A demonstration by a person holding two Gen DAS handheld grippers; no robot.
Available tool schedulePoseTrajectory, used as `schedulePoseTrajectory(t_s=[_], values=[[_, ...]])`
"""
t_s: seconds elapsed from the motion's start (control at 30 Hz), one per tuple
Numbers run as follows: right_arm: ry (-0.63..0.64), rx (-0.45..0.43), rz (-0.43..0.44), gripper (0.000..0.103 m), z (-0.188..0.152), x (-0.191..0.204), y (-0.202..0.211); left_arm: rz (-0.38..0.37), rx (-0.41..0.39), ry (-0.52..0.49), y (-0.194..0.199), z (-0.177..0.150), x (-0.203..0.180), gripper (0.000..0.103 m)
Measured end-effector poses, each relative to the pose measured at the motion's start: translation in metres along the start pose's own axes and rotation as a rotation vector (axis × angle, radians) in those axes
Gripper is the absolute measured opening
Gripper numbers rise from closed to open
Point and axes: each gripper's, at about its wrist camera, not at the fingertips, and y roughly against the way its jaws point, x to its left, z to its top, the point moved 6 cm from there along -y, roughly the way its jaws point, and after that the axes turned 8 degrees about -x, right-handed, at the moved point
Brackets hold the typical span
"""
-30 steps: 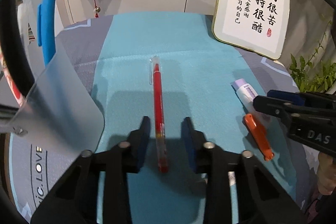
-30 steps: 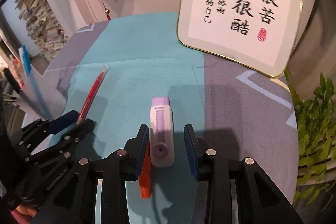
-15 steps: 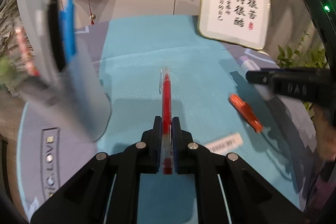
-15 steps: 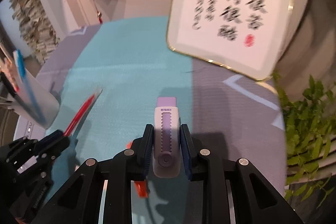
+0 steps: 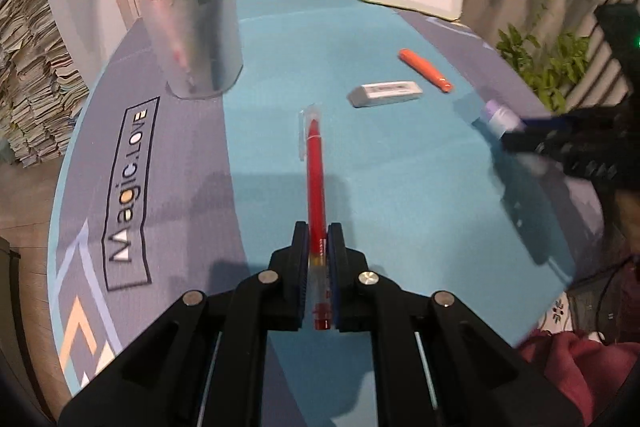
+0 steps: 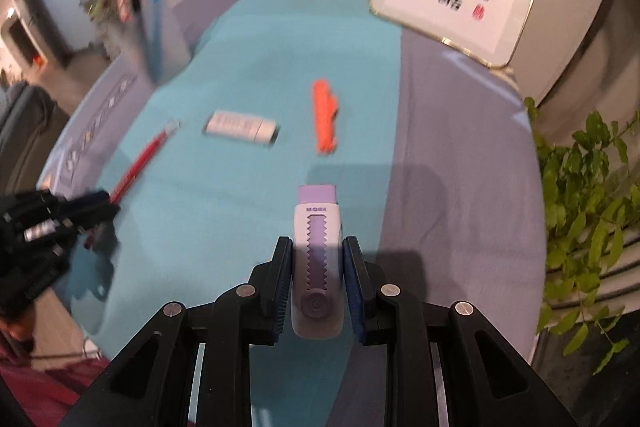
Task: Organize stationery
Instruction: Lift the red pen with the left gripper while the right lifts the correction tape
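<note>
Mat point(image 5: 400, 187) farther below; both claws now carry items.

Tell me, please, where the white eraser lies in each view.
Left wrist: the white eraser lies right of centre, beyond the red pen.
Right wrist: it lies blurred, left of centre.
Shared landmark: the orange cap lies just right of it.

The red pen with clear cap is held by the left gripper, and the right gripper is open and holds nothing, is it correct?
Not quite. The right wrist view shows the right gripper shut on the purple-and-white sliding eraser. The left gripper does hold the red pen with clear cap.
</note>
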Motion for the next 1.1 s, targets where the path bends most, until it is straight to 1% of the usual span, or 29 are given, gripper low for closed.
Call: schedulePoseTrajectory(t_s=[0.03, 0.1, 0.13, 0.17, 0.23, 0.4, 0.5, 0.63, 0.67, 0.73, 0.9, 1.1], values=[[0.002, 0.008, 0.003, 0.025, -0.006, 0.002, 0.000, 0.001, -0.009, -0.003, 0.000, 0.002, -0.002, 0.010], [0.005, 0.028, 0.002, 0.025, -0.014, 0.006, -0.003, 0.021, -0.034, -0.019, 0.001, 0.009, -0.003, 0.024], [0.005, 0.031, -0.005, 0.025, -0.017, 0.008, -0.003, 0.026, -0.043, -0.025, 0.000, 0.012, -0.004, 0.039], [0.005, 0.034, -0.015, 0.025, -0.018, 0.008, -0.004, 0.032, -0.058, -0.030, -0.003, 0.017, -0.004, 0.047], [0.002, 0.036, -0.025, 0.025, -0.020, 0.009, -0.004, 0.045, -0.072, -0.045, -0.011, 0.028, -0.006, 0.046], [-0.011, 0.036, -0.022, 0.025, -0.019, 0.008, -0.004, 0.070, -0.048, -0.044, -0.040, 0.048, 0.000, 0.045], [-0.021, 0.035, -0.017, 0.025, -0.020, 0.008, -0.005, 0.078, -0.030, -0.040, -0.050, 0.054, 0.006, 0.042], [-0.019, 0.032, -0.015, 0.025, -0.018, 0.007, -0.006, 0.069, -0.010, -0.029, -0.058, 0.054, 0.008, 0.027], [-0.017, 0.031, -0.017, 0.025, -0.017, 0.007, -0.007, 0.068, -0.011, -0.028, -0.057, 0.054, 0.007, 0.021], [-0.014, 0.029, -0.018, 0.025, -0.016, 0.008, -0.007, 0.062, -0.009, -0.030, -0.057, 0.055, 0.006, 0.012], [-0.019, 0.034, -0.016, 0.025, -0.014, 0.008, -0.008, 0.037, -0.026, -0.031, -0.049, 0.053, 0.003, 0.012], [0.004, 0.045, -0.044, 0.026, -0.006, 0.013, -0.014, 0.015, -0.074, -0.021, -0.027, 0.057, 0.002, 0.012]])
